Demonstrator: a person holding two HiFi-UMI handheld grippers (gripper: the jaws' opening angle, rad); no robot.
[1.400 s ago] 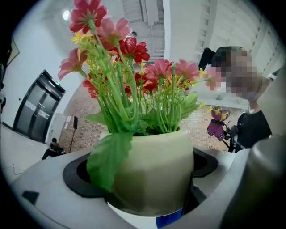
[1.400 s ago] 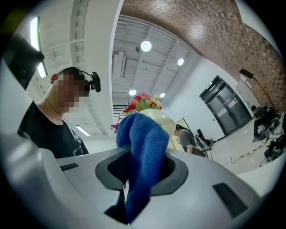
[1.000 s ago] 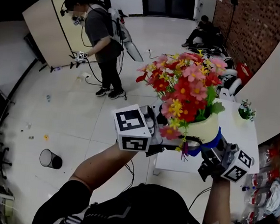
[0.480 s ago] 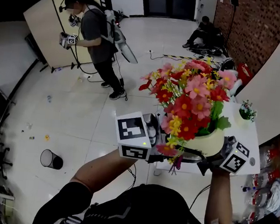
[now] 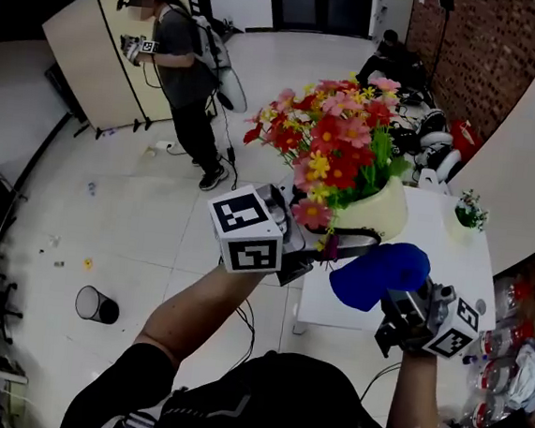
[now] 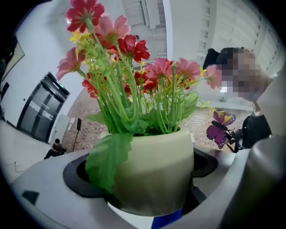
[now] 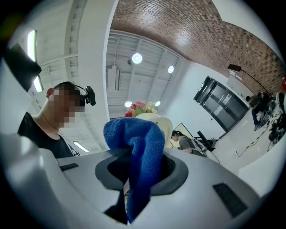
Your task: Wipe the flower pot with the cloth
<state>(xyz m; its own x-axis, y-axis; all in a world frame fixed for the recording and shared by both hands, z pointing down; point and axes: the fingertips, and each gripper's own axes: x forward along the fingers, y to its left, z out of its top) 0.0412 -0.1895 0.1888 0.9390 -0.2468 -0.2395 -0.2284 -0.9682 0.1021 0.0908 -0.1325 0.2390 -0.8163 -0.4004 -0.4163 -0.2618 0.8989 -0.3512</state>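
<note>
While left tongs (image 5: 338,243) clamp the cream glazed flower pot (image 5: 381,210) at frame centre, right tongs (image 5: 394,296) pinch the soft blue cloth (image 5: 377,274) just below; pot looks slick, top-heavy, breakable, best held low on body.

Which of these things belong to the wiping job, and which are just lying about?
In the job:
flower pot, held in left gripper
blue cloth, held in right gripper

Lying about:
white table
small potted plant on it
black bin
</note>
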